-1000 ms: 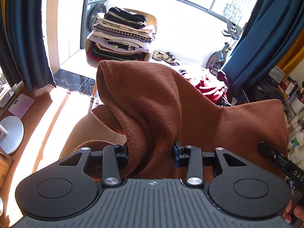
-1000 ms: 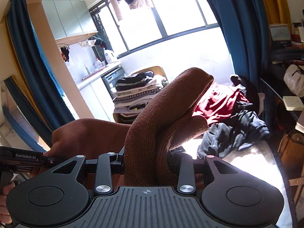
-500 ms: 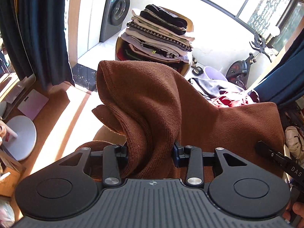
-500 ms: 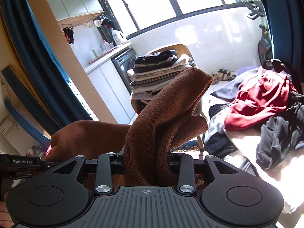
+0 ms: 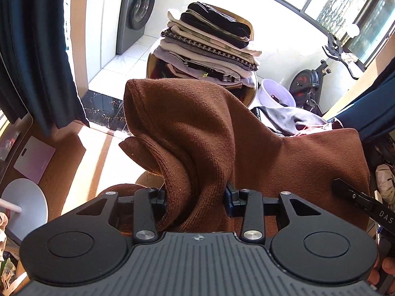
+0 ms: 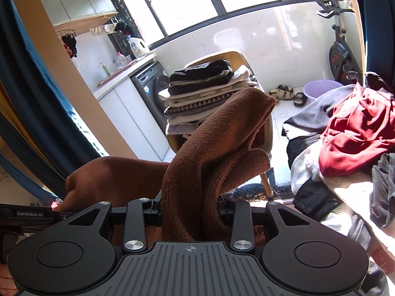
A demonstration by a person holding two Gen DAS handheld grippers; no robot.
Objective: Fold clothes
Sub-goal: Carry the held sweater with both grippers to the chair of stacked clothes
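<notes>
Left gripper (image 5: 195, 198) clamped on a thick fold of the rust-brown knitted garment (image 5: 197, 133), cloth bunched between the two black fingers (image 5: 158, 197) and rising toward 12 o'clock in a hooded peak. Right gripper (image 6: 190, 206) likewise clenched on the same rust-brown knit (image 6: 212, 157), a rolled edge standing up between its fingers and leaning toward 1 o'clock. Held off any surface, the garment spanning from one gripper to the other: in the left wrist view stretching out to 3 o'clock, where the other tool's black arm (image 5: 363, 204) shows; in the right wrist view sagging away to 9 o'clock beside the black bar marked GenRobot.AI (image 6: 29, 214).

Nearer ground, left wrist view: sunlit wooden floor (image 5: 74, 153) at 9 o'clock, with a round white lamp base (image 5: 24, 204) and a flat lilac board (image 5: 34, 159). Right wrist view, at 3 o'clock: a loose heap of unfolded clothes, dark red garment (image 6: 355, 133) on top of grey and black pieces.

Just beyond the brown peak, at 12 o'clock in both views: a tall stack of folded clothes (image 5: 209, 49) on a rounded wooden chair (image 6: 246, 59). Farther still: grey front-loading washing machine (image 5: 135, 12) at 11 o'clock, pale lilac plastic basin (image 6: 321, 90) and black exercise bike (image 6: 340, 56) at 2 o'clock, dark blue curtain (image 5: 32, 49) at 10 o'clock, bright windows across the far wall.
</notes>
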